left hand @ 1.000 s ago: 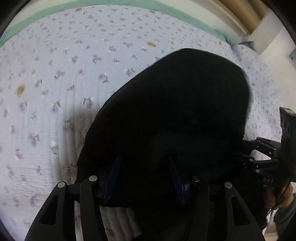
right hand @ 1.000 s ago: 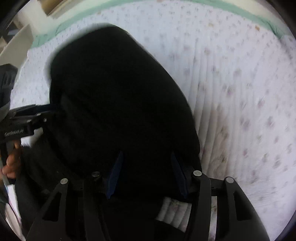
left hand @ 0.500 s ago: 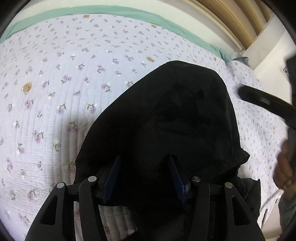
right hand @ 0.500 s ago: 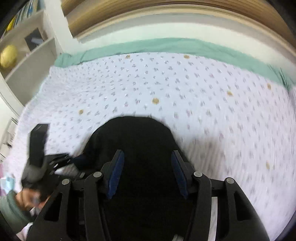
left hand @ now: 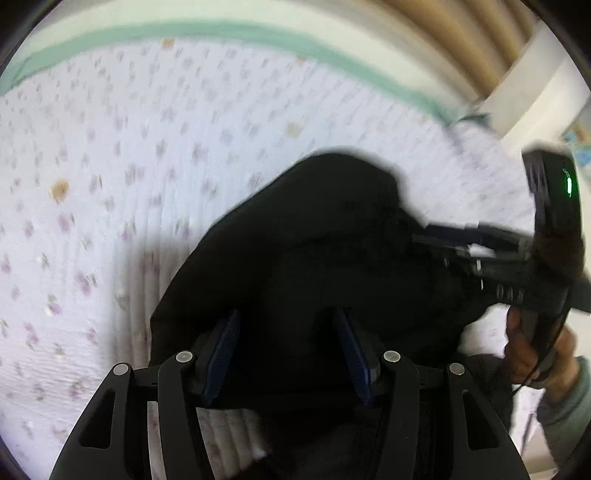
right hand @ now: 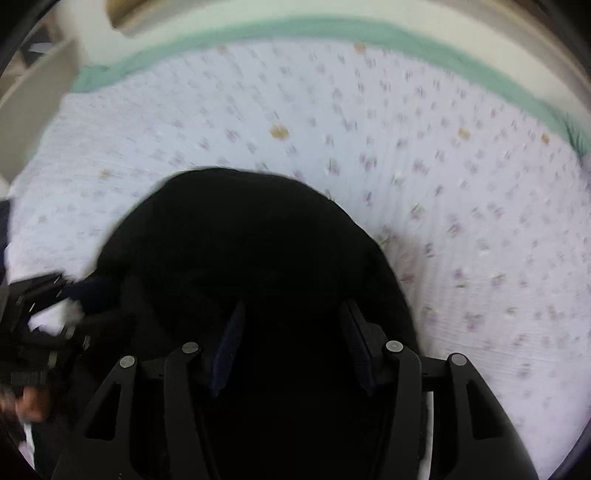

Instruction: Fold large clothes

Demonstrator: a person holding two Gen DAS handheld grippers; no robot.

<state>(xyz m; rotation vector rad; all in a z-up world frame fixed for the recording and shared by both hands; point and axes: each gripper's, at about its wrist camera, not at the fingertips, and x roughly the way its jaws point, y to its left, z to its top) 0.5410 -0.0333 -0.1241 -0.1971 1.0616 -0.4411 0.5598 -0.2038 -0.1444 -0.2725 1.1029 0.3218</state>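
Note:
A large black garment [left hand: 314, 229] lies bunched on a floral quilted bedspread [left hand: 110, 184], its near part lifted off the sheet. My left gripper [left hand: 286, 314] has its blue pads half apart with a thick fold of the black cloth filling the gap, shut on it. In the right wrist view the same garment [right hand: 240, 229] fills my right gripper [right hand: 293, 306], which grips it likewise. The right gripper [left hand: 432, 240] bites the garment's right edge, a hand on its handle. The left gripper [right hand: 85, 299] holds the left edge. The cloth hides the pad faces.
The bedspread [right hand: 443, 184] stretches wide beyond the garment, edged by a green border [right hand: 332, 29] along a pale wall. A wooden headboard or slats [left hand: 461, 44] rise at the far right. A white shelf unit [right hand: 33, 107] stands beyond the bed's left corner.
Both grippers have risen with the black cloth still between their pads. The garment looks smaller and more bunched, and more bedspread shows around it. Both views are now motion-blurred.

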